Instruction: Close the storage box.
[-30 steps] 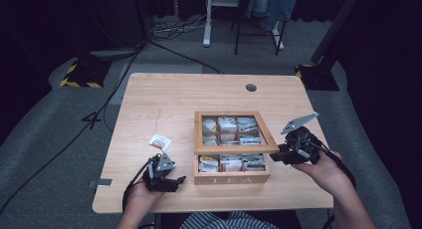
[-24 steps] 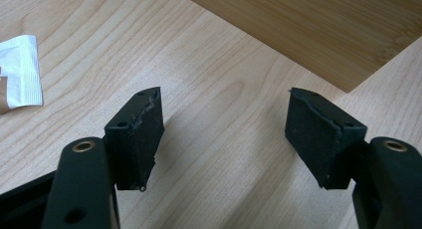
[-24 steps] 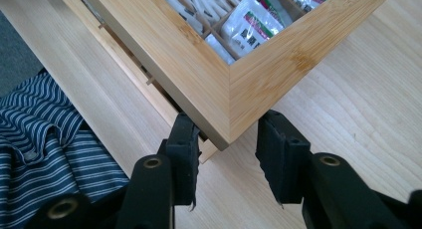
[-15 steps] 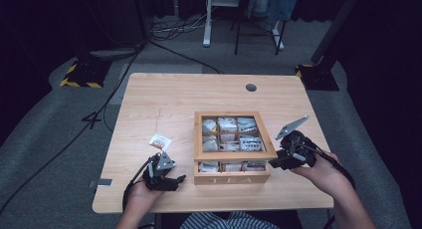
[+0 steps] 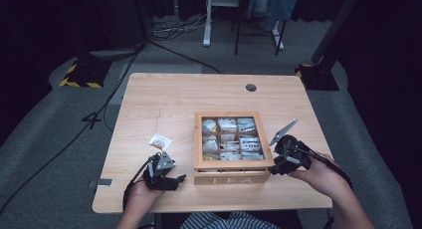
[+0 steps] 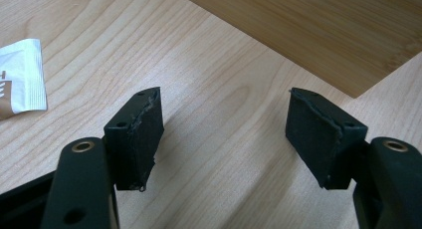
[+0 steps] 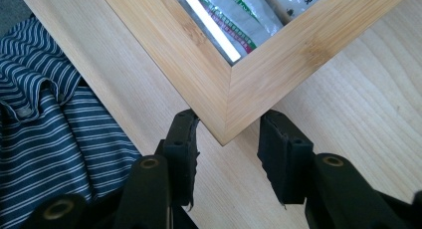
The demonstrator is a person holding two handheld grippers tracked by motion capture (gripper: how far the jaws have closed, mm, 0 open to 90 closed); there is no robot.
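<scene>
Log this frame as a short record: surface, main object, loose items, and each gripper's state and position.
surface: wooden table
main object: tea box, glass lid closed, packets visible inside
loose item: tea packet on the table, left of the box
left gripper: open, holding nothing, over bare table near the box's front left corner
right gripper: open, jaws either side of the lid's front right corner, not clamped
person: striped garment at the table's near edge

"TEA" — on wooden box (image 5: 234, 179) front

Tea box (image 5: 233, 173) between bare table flanks (image 5: 159, 104)
</scene>
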